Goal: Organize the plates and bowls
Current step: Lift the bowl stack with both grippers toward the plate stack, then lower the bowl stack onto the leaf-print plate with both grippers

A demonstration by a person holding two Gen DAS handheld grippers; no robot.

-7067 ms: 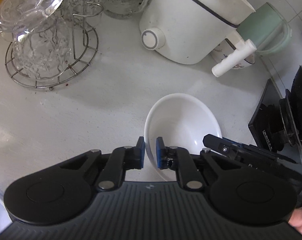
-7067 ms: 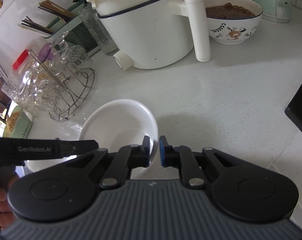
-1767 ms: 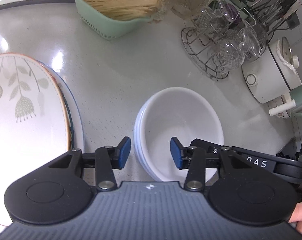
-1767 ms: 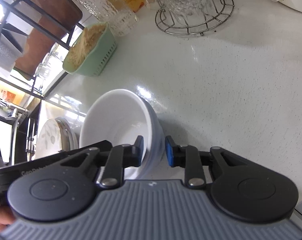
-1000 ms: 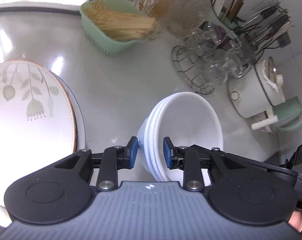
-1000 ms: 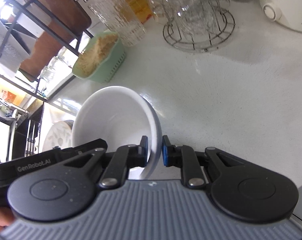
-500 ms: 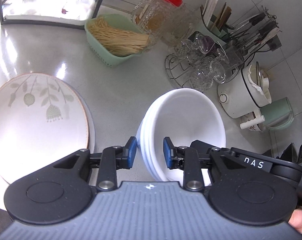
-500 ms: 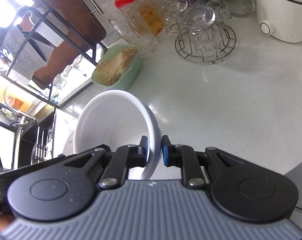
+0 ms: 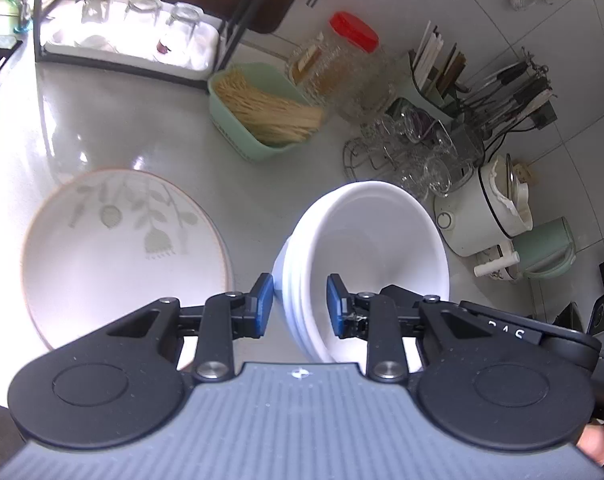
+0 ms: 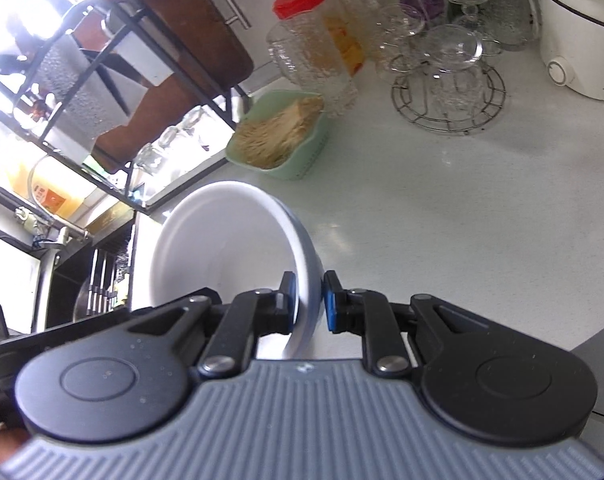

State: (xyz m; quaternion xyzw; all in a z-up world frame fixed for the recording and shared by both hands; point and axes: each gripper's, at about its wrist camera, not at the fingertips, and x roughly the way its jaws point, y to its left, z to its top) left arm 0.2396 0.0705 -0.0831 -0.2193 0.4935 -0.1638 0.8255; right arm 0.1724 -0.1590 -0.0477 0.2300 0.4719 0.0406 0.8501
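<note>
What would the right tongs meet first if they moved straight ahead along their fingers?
The right tongs already clamp the rim of the stacked white bowls; beyond that, probably the green noodle basket, though depth is unclear.

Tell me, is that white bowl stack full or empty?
Empty. The top bowl shows only bare white inside, in both views. Both tongs, left and right, grip its rim.

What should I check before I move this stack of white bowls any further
1. Left hand-held gripper shut on the bowl stack rim: ok.
2. Right hand-held gripper shut on the opposite rim: ok.
3. Bowls nested evenly: ok, rims look aligned.
4. Stack level: not ok, it looks tilted.
5. Clearance from the floral plate: ok, apart in the left view.
6. Drop-off spot: cannot tell.
</note>
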